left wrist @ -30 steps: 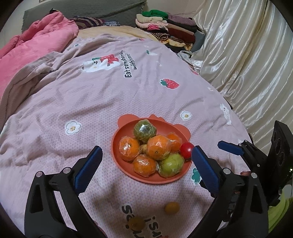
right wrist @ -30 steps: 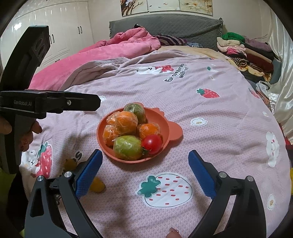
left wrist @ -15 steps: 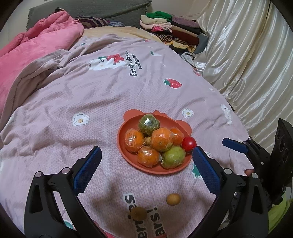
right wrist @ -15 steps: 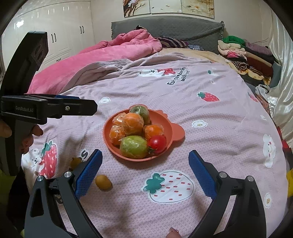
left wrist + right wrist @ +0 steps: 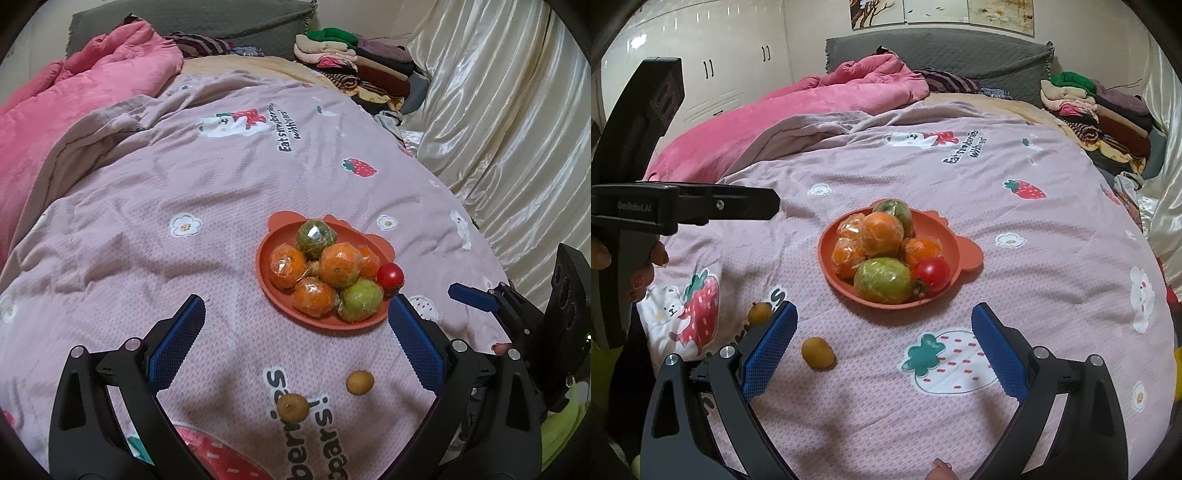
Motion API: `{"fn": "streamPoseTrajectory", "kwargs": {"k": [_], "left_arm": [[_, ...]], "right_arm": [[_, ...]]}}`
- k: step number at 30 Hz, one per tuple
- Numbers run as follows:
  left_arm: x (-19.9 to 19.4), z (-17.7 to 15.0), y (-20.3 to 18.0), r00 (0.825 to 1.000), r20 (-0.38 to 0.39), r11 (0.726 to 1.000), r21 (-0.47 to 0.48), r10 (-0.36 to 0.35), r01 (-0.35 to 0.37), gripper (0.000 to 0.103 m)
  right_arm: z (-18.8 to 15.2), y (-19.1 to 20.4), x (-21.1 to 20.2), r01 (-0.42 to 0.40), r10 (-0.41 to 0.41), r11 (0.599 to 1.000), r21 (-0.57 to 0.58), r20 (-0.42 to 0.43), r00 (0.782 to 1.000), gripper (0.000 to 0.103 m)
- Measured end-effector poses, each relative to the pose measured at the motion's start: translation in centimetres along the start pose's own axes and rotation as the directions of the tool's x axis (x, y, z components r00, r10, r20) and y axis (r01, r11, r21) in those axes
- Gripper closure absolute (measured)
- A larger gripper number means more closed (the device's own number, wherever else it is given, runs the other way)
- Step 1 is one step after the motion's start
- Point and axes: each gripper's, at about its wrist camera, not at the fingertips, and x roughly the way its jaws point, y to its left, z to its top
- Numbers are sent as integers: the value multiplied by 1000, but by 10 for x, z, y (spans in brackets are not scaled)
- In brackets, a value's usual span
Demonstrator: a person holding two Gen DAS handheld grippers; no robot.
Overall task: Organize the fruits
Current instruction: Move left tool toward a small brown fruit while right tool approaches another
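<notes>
- Orange round plastic plate (image 5: 266,273) with ear-shaped tabs sits on pink strawberry-print quilt (image 5: 184,177), piled with plastic-wrapped oranges (image 5: 339,264), green wrapped fruit (image 5: 360,305), red tomato (image 5: 390,275).
- Two small yellow-brown round fruits (image 5: 359,382) lie loose on quilt, near side of plate, apart from it.
- Left gripper (image 5: 295,339) jaws wide apart, empty, hovering on near side of plate.
- Right gripper (image 5: 884,347) jaws wide apart, empty, also on near side of plate.
</notes>
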Motion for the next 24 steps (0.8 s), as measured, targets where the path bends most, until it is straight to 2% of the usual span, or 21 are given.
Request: {"fn": "streamPoseTrajectory", "kwargs": {"k": [11, 24], "left_arm": [[-13, -15, 6, 998, 3, 998, -4, 65, -65, 10], [-23, -30, 8, 996, 2, 996, 3, 89, -89, 10]], "right_arm": [[-6, 8, -1, -20, 20, 1000, -8, -9, 1000, 8], [-12, 15, -3, -40, 40, 999, -13, -15, 999, 8]]}}
